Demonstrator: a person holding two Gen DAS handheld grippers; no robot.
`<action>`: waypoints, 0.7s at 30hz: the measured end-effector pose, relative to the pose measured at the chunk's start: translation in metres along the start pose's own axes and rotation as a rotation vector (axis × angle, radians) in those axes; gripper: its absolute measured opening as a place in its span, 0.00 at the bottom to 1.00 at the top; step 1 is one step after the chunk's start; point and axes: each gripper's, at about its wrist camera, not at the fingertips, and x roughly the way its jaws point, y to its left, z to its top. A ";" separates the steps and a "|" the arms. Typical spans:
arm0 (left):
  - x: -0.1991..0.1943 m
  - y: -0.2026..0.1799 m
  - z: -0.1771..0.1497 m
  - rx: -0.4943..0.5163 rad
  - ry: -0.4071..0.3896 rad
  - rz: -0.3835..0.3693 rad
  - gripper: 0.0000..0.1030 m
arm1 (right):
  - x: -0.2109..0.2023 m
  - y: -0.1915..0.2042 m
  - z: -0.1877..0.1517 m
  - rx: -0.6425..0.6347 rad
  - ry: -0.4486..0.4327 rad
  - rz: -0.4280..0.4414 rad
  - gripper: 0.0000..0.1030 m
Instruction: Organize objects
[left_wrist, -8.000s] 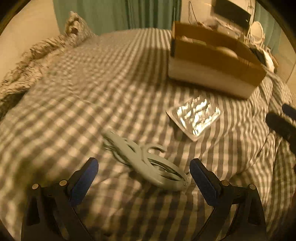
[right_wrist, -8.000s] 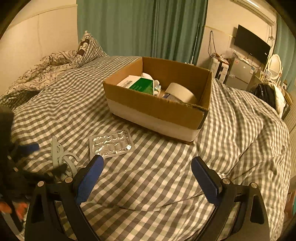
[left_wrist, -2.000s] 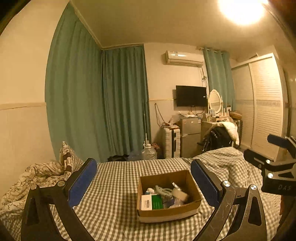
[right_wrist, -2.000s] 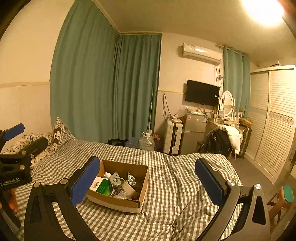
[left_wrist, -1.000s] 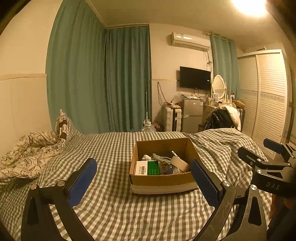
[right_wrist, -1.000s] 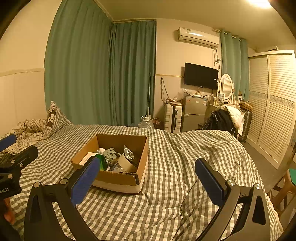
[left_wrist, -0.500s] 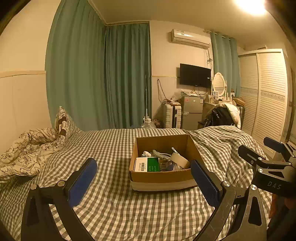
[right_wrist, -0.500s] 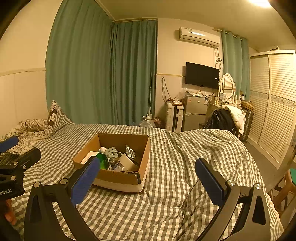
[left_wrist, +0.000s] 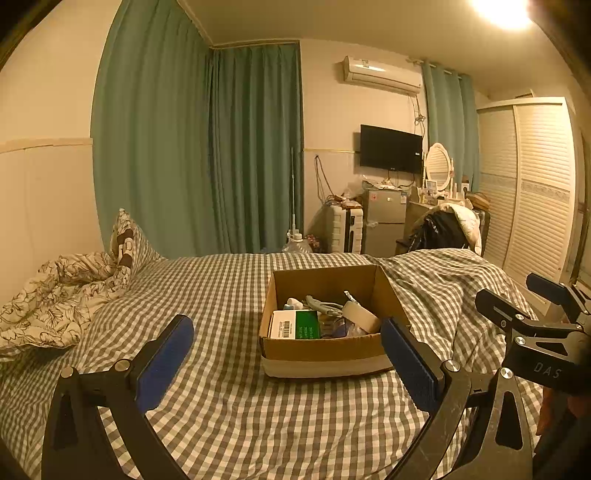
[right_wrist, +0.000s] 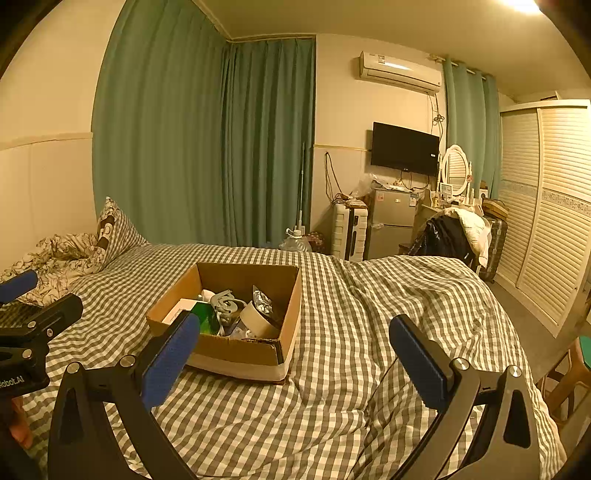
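Cardboard box (left_wrist: 325, 350) mid-bed, checked bedspread (left_wrist: 229, 417) around

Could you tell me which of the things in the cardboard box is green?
It is the flat green-and-white carton, lying at the near left of the cardboard box. The roll of tape beside it is beige, and the clips are pale grey-blue.

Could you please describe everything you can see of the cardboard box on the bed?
The open-topped brown cardboard box is shallow and rectangular, with a pale band around its base. It sits flat on the grey-and-white checked bedcover, touched by neither pair of tongs. Inside lie a white-and-green carton, a grey plastic hanger-like piece, a beige tape roll, a shiny foil blister pack and smaller items that are too jumbled to identify.
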 end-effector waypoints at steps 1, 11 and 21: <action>0.000 0.000 0.000 0.000 0.000 0.000 1.00 | 0.000 0.000 0.000 0.000 0.000 0.000 1.00; 0.000 0.000 -0.001 0.010 0.005 0.002 1.00 | 0.002 0.002 -0.003 -0.006 0.012 -0.002 1.00; 0.000 -0.001 -0.002 0.014 0.005 0.007 1.00 | 0.004 0.002 -0.004 -0.007 0.020 -0.001 1.00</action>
